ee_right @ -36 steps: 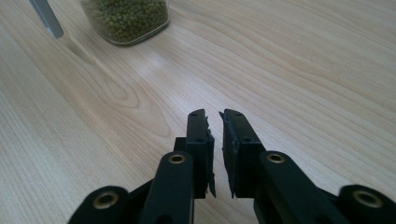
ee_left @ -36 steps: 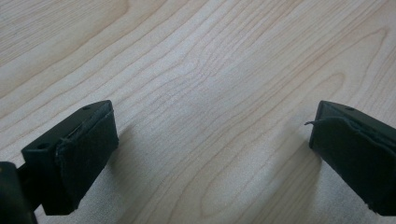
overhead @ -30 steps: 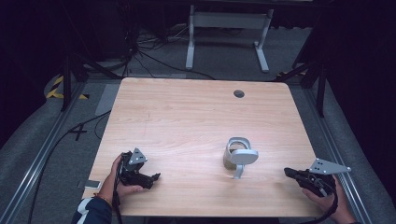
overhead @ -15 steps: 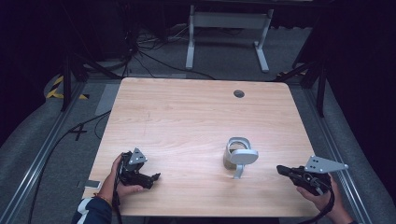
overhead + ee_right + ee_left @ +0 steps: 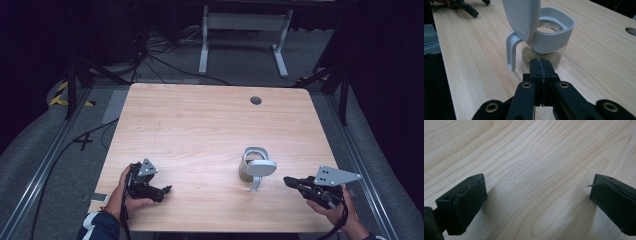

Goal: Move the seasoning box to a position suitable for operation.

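At lower left, the left gripper [image 5: 167,189] is being held wide open and empty; at lower right, the right gripper [image 5: 288,181] is being kept closed, empty, near the container [image 5: 255,165].

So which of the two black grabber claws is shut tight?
The right gripper, near the clear jar with the grey flip lid: its jaws press together. The left gripper has its jaws wide apart over bare wood.

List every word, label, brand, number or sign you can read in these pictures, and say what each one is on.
None can be read.
Jar: its grey flip lid carries a faint raised mark near the top edge, too blurred and cut off to read.
Table: bare wood grain, no text.
Floor to the left of the table: yellow and black hazard stripes and a dark cross mark, neither with letters.
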